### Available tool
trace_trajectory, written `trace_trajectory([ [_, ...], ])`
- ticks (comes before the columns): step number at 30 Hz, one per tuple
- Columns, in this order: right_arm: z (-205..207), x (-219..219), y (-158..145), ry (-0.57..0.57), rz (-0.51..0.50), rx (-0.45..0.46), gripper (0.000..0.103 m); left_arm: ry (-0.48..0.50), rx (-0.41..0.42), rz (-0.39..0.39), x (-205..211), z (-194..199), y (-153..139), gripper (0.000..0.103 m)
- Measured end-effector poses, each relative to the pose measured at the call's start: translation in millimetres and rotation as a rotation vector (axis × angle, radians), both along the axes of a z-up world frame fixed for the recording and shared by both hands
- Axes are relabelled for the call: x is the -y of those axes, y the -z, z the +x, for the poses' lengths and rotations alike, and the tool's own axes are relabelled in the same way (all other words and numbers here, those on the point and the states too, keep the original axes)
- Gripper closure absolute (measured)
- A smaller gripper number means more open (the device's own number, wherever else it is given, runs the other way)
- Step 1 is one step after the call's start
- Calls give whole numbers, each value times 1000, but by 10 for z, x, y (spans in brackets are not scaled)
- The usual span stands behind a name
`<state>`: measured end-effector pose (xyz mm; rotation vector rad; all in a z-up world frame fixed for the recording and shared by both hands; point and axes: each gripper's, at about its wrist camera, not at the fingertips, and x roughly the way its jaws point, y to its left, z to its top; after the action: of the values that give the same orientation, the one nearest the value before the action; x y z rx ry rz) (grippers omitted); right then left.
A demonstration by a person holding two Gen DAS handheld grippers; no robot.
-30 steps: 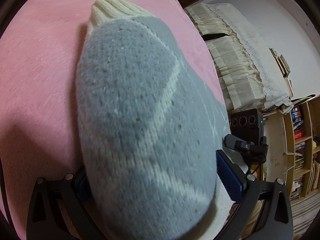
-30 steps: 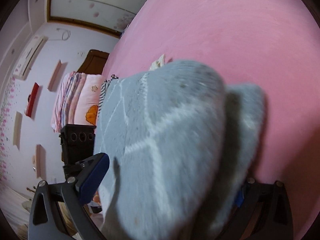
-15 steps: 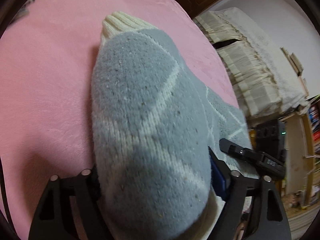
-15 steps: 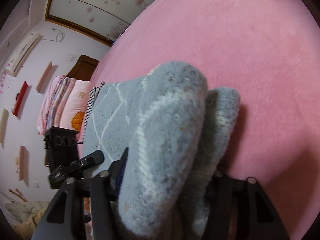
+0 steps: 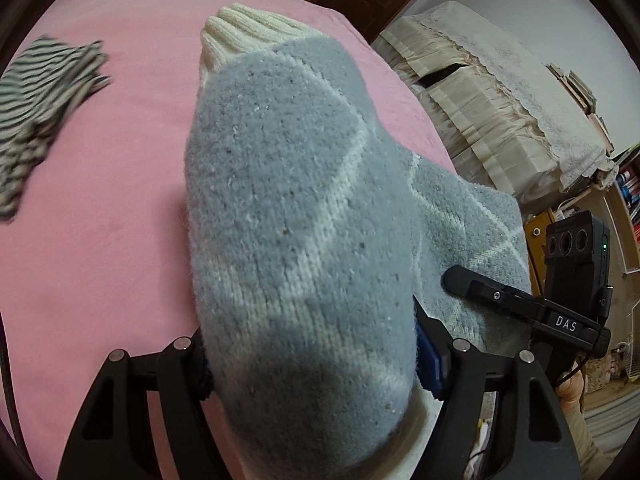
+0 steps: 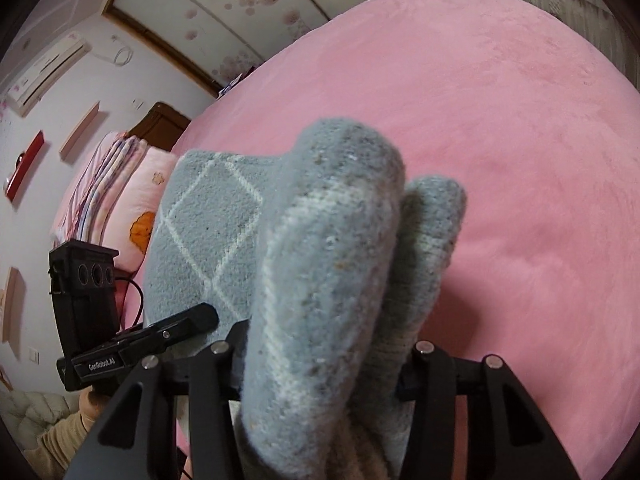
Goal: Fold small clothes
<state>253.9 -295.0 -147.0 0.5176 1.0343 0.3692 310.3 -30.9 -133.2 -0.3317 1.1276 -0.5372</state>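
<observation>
The grey knitted garment (image 5: 296,240) is gripped by the left gripper (image 5: 308,356), whose jaws are closing on a thick fold. Another bunched part (image 6: 332,280) is clamped between the closing jaws of the right gripper (image 6: 320,364). The garment is held above the pink bed (image 5: 100,220). Farther off, a striped cloth (image 5: 36,96) lies on the bed.

The grey knitted sweater (image 5: 304,220) is looking fuzzy and pilled, its cream cuff (image 5: 252,28) ribbed. The pink bedspread (image 6: 500,120) is showing a soft, matt plush nap. The left gripper (image 5: 312,356) is showing matt black plastic arms with shiny metal pins. The striped garment (image 5: 36,104) is lying as thin cloth.
</observation>
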Motion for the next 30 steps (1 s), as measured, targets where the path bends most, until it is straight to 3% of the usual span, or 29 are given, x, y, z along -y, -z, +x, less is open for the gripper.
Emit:
trace_trajectory([
  [4,45,-558,-129,-53,39,-15,55,-32,-25,20,-671,-123,-186,29],
  [8,341,-1291,-258,-117,99,-15,55,-69,10,77,-1499,-48,-460,29],
  [13,965,-2279,-460,-169,155,9,55,-102,52,153,-2474,464,-782,29],
  [18,1718,-3029,-559,-143,222,51,55,-108,148,226,-3164,1223,-1010,29],
  [23,2410,-3449,-358,-91,272,66,55,-137,156,236,-3648,1838,-850,28],
  [30,2915,-3644,312,-41,298,-15,55,-145,94,287,-3877,2456,-227,28],
])
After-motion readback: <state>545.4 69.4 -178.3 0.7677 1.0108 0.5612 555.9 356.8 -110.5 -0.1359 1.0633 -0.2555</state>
